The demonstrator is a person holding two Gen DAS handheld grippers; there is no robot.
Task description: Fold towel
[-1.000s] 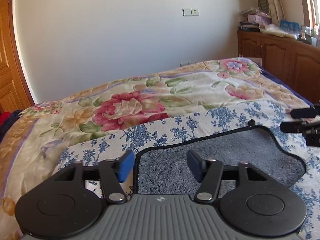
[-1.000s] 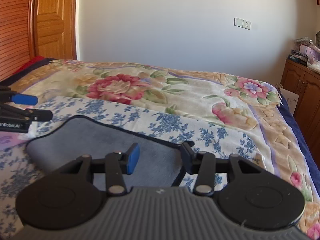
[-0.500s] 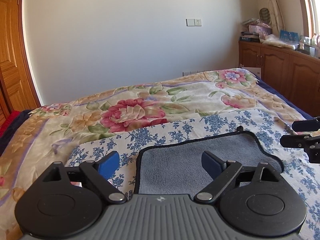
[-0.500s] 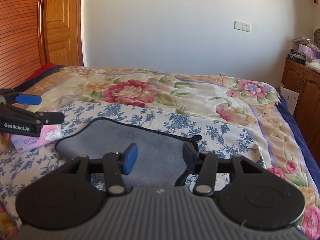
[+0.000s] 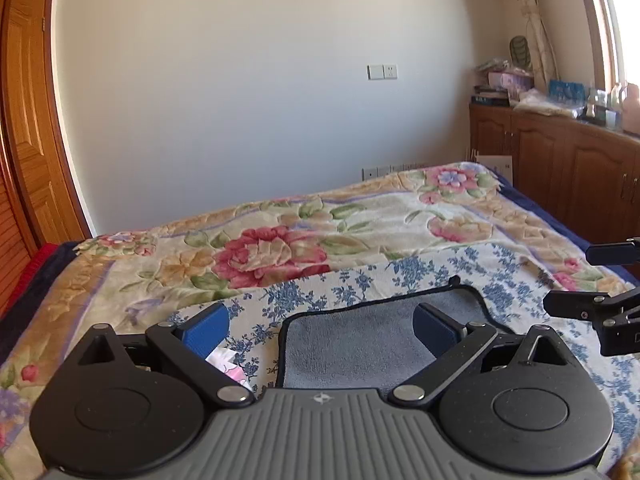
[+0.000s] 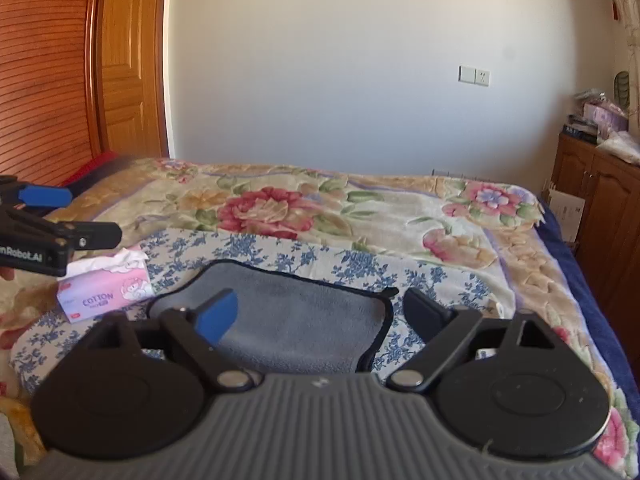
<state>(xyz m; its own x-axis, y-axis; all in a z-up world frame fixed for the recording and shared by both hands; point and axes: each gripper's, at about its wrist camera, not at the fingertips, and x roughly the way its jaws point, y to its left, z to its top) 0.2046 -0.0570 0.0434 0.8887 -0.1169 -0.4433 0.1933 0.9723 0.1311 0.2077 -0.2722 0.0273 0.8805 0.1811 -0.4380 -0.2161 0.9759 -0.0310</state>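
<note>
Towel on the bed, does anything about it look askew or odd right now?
The gray towel lies crooked on the blue floral sheet, its black-trimmed edges wavy and a corner loop poking out. A pink tissue pack sits beside it. Both tools, left and right, are open, holding nothing.

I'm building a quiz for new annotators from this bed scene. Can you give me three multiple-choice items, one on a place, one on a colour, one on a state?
1. Where does the towel lie?
A. on the blue-flowered sheet
B. on the cabinet
C. on the floor

2. What colour is the towel's face?
A. red
B. grey, with a dark edge
C. yellow

3. How does the left gripper stand?
A. shut on the towel
B. shut on the tissue pack
C. open, holding nothing

Answers: 1 A, the sheet's pattern shows all round the towel. 2 B, both wrist views show grey pile with a dark border. 3 C, its blue pads stand wide apart over the towel's left edge; the right gripper is open too.
</note>
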